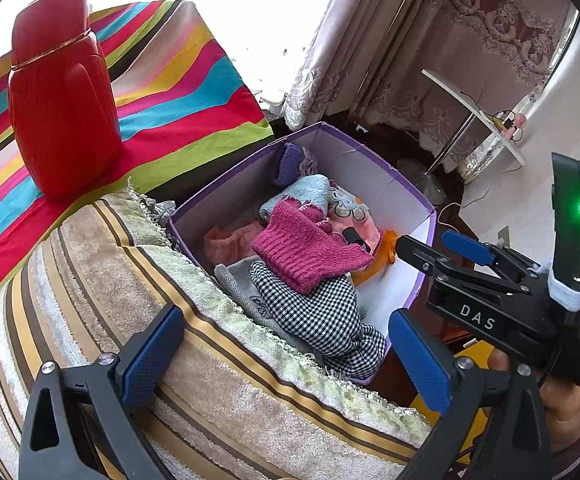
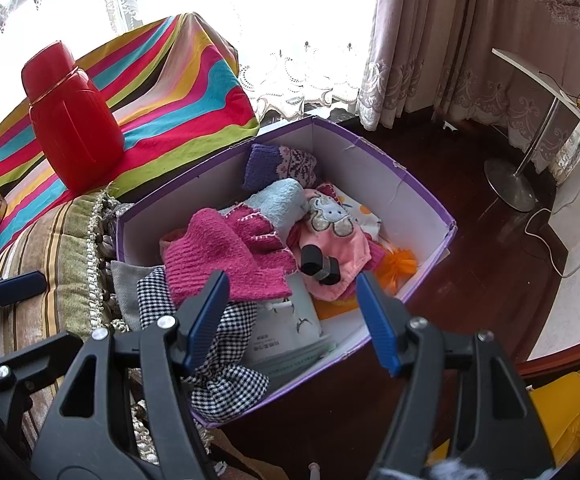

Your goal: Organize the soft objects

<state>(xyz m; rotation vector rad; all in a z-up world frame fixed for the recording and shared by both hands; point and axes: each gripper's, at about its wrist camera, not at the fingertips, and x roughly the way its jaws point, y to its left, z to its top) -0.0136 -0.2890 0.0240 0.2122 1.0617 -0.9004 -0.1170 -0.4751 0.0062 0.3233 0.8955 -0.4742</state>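
Both hand-held grippers – left (image 1: pixel 285 364), right (image 2: pixel 290 320) – stand wide, empty; the limp magenta knitted glove (image 2: pixel 225 260) should pinch easily at its cuff.

Bright daylight floods in from the window (image 2: pixel 249 20) behind the red flask (image 2: pixel 71 120), bleaching the glass to pure white. Below that glare colours stay sharp and shadows soft. Fisheye curvature bends both views, with black corners.

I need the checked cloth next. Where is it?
In both views the checked cloth hangs over the near corner of the purple box, beneath the pink knit.
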